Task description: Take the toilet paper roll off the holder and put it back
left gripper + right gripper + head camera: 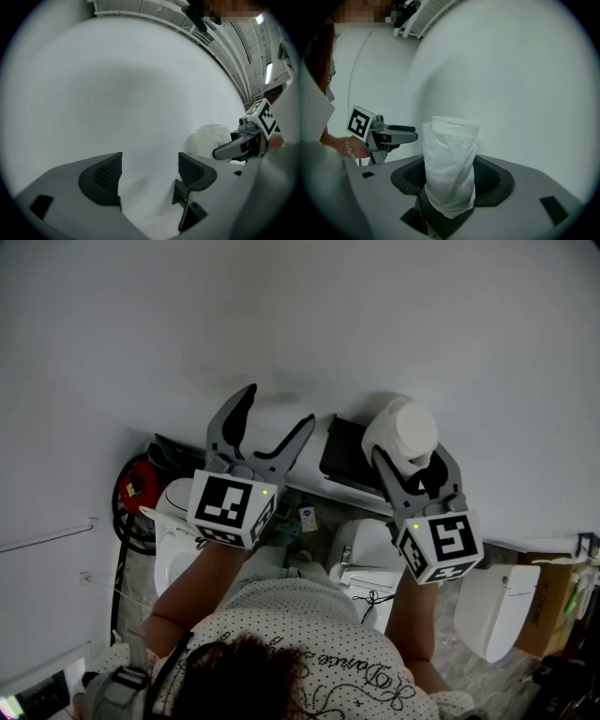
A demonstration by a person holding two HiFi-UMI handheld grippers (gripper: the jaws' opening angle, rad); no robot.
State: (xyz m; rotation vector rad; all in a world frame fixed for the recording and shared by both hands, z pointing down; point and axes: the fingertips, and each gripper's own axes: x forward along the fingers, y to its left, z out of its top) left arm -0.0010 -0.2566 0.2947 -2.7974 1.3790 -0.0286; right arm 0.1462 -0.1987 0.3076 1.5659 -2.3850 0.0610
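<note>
Right gripper view: a white toilet paper roll (451, 159) stands on end between the two dark pads of the right gripper (452, 176), which is clamped on the roll's lower half. The upper half pokes out past the pads. The paper looks rumpled and loosely wound, with an outer sheet creased across the front and the body pinched in a little where the pads press.

By its look, the roll is very light, soft and easy to crush. The loose outer layer could slide or unwind, so a moderate squeeze across the middle of the body seems the safest hold. The ends should be left free for a holder's bar (the core hole is not visible, so how open it is cannot be told).

From the head view, the roll is held up close to a plain white wall (281, 315), at the right of the scene. A dark box-like fitting (345, 454) sits just left of it against the wall; whether this is the holder is unclear.

To the left, the left gripper (149, 174) hovers level near the same wall, its jaws spread apart with nothing between them. Nearer and lower, a white toilet (370, 554) shows below the person's arms.
</note>
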